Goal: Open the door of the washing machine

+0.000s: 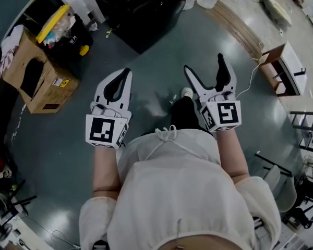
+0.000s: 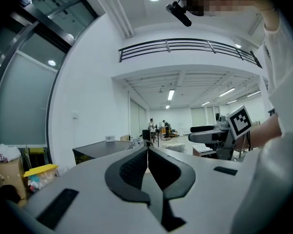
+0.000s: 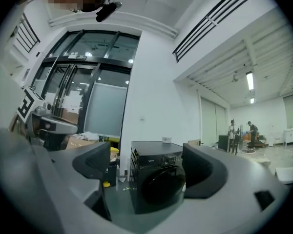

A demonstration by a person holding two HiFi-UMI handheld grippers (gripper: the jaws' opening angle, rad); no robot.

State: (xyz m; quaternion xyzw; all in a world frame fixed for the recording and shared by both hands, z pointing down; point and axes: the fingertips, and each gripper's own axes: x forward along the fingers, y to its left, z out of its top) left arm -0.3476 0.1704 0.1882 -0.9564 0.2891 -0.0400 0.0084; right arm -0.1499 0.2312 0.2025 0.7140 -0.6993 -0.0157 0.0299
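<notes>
Our white top (image 1: 172, 191) fills the near view, with both hands held out in front of it. Straight ahead of the right gripper (image 1: 204, 64), well apart from it, stands the black washing machine (image 3: 154, 162), its round door (image 3: 161, 186) shut. We judge this to be the approach step. The right jaws stand wide with nothing gripped; the left gripper (image 1: 127, 73) is closed tight and empty. Next we must close in and catch the door's edge.

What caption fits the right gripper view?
Open right hand-held gripper aimed at a black washing machine, door shut.
</notes>
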